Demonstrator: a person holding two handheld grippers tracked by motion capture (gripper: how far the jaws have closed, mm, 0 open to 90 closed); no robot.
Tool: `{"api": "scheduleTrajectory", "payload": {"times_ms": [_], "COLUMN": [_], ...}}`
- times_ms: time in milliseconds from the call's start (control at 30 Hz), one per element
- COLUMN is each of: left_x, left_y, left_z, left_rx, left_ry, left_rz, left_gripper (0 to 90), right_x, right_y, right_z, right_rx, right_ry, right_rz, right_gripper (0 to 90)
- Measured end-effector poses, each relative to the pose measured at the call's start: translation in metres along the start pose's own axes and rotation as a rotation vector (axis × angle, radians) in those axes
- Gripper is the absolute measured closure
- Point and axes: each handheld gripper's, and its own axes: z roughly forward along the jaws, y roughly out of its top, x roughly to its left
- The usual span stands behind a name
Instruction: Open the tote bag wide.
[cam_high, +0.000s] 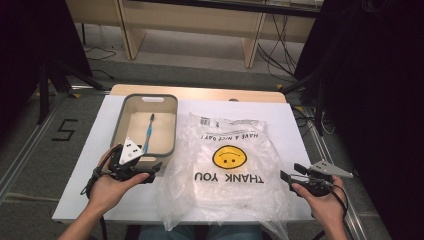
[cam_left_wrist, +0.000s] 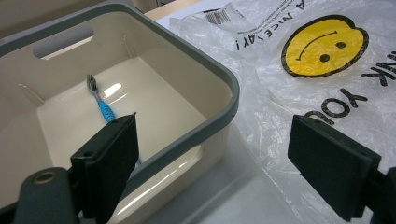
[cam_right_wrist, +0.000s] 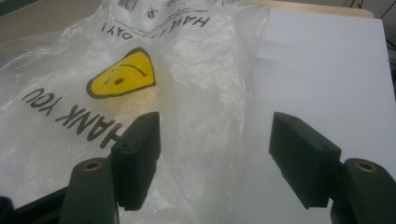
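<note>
A clear plastic bag (cam_high: 227, 167) printed with a yellow smiley and "THANK YOU" lies flat across the middle of the white table (cam_high: 295, 125). Left of it stands a cream bin with a grey rim (cam_high: 116, 126), and a blue toothbrush (cam_high: 148, 132) lies on its floor. My left gripper (cam_high: 154, 171) hovers at the bin's near right corner, open and holding nothing; its view shows the bin rim (cam_left_wrist: 219, 79), the toothbrush (cam_left_wrist: 103, 105) and the bag (cam_left_wrist: 299, 88). My right gripper (cam_high: 290, 172) stands open at the bag's right edge, with the bag (cam_right_wrist: 154, 93) under its jaws.
The table's near edge (cam_high: 125, 219) runs just in front of both hands. Bare white tabletop (cam_right_wrist: 336, 70) lies right of the bag. Beyond the table are a wooden bench frame (cam_high: 250, 35), floor cables (cam_high: 280, 55) and a floor marking "5" (cam_high: 64, 130).
</note>
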Motion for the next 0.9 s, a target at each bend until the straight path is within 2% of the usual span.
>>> {"api": "scheduleTrajectory", "payload": {"times_ms": [233, 367, 500, 533, 633, 767, 833, 900], "left_x": [-0.003, -0.011, -0.022, -0.025, -0.03, -0.034, -0.037, -0.039], "left_y": [-0.001, -0.002, -0.002, -0.003, -0.003, -0.003, -0.003, -0.002], "left_z": [0.0, 0.0, 0.003, 0.004, 0.008, 0.013, 0.016, 0.02], "left_rx": [0.015, 0.039, 0.075, 0.08, 0.101, 0.117, 0.13, 0.163], "left_ry": [-0.013, -0.034, -0.076, -0.084, -0.114, -0.172, -0.173, -0.168], "left_rz": [0.007, 0.002, 0.013, 0.009, 0.0, -0.024, -0.02, -0.012], "left_gripper": [16.2, 17.5, 17.7, 17.9, 17.8, 17.8, 17.8, 17.7], "right_x": [0.001, 0.001, 0.0, -0.001, -0.001, -0.002, -0.002, -0.003], "right_y": [0.001, 0.001, 0.001, 0.0, -0.001, -0.003, -0.004, -0.006], "right_z": [0.0, 0.002, 0.004, 0.005, 0.008, 0.015, 0.016, 0.019], "right_rx": [0.007, 0.025, 0.054, 0.081, 0.104, 0.159, 0.164, 0.182], "right_ry": [-0.009, -0.017, -0.029, -0.033, -0.04, -0.051, -0.053, -0.06], "right_rz": [0.004, 0.007, 0.013, 0.019, 0.029, 0.047, 0.05, 0.06], "right_gripper": [34.8, 35.1, 35.3, 35.2, 35.2, 35.6, 35.8, 37.8]}}
